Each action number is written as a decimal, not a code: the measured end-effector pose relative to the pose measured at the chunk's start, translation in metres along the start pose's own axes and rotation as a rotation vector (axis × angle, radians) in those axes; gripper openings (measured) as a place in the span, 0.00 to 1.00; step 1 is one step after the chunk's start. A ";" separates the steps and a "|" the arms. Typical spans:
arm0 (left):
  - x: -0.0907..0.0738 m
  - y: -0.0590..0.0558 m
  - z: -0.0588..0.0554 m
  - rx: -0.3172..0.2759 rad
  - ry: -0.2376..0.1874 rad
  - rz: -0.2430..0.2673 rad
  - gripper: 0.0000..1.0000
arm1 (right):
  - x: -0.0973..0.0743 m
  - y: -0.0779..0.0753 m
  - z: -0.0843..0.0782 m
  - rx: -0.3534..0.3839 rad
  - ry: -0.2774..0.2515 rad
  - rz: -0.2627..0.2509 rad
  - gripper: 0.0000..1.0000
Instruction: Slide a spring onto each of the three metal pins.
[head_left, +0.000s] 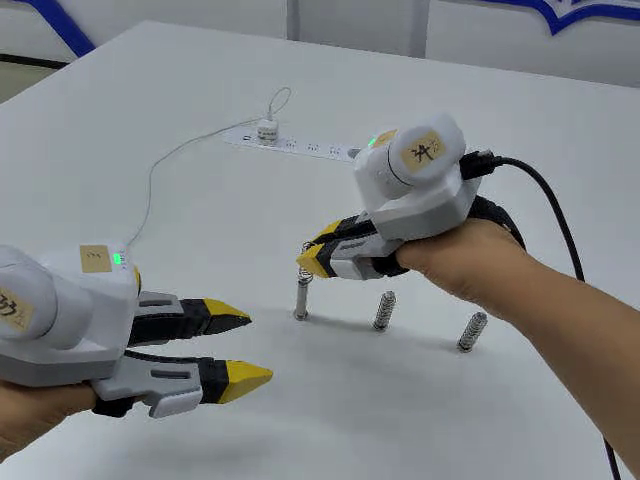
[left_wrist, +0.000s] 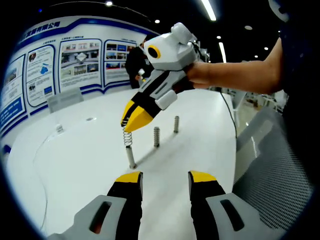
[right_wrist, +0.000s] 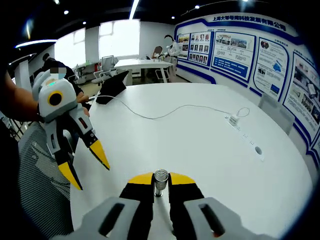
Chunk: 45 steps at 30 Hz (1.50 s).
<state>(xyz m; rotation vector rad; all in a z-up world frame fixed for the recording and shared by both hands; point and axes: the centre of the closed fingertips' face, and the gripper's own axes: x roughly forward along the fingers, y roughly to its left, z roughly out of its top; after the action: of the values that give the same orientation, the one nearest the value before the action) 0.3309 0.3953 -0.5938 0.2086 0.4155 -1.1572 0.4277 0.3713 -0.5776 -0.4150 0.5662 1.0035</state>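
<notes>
The middle pin (head_left: 384, 311) and right pin (head_left: 472, 331) are already sprung, while the right gripper (head_left: 312, 258), pinching the third spring (head_left: 305, 274), holds it at the top of the bare left pin (head_left: 301, 303) (left gripper (head_left: 258, 347) hangs wide open, near left).

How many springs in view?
3. One spring is pinched in the right gripper, at the top of the left pin. A middle spring and a far-right spring stand upright on the table. None seem hidden.

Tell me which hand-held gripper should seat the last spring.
Right: the right hand-held gripper is shut on the spring over the bare pin. The left hand-held gripper is open, empty and set back.
</notes>
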 end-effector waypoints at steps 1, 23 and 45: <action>0.000 0.000 0.000 0.000 0.001 -0.001 0.38 | 0.000 0.000 0.000 -0.003 0.003 -0.001 0.12; 0.001 0.001 -0.003 -0.002 0.006 0.000 0.37 | 0.015 0.004 -0.018 0.015 0.036 0.008 0.12; 0.000 0.002 -0.005 -0.011 0.007 0.005 0.37 | 0.036 0.007 -0.044 0.013 0.110 0.003 0.12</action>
<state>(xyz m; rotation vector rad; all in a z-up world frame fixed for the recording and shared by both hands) 0.3319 0.3984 -0.5984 0.2042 0.4269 -1.1497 0.4260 0.3738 -0.6344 -0.4596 0.6716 0.9839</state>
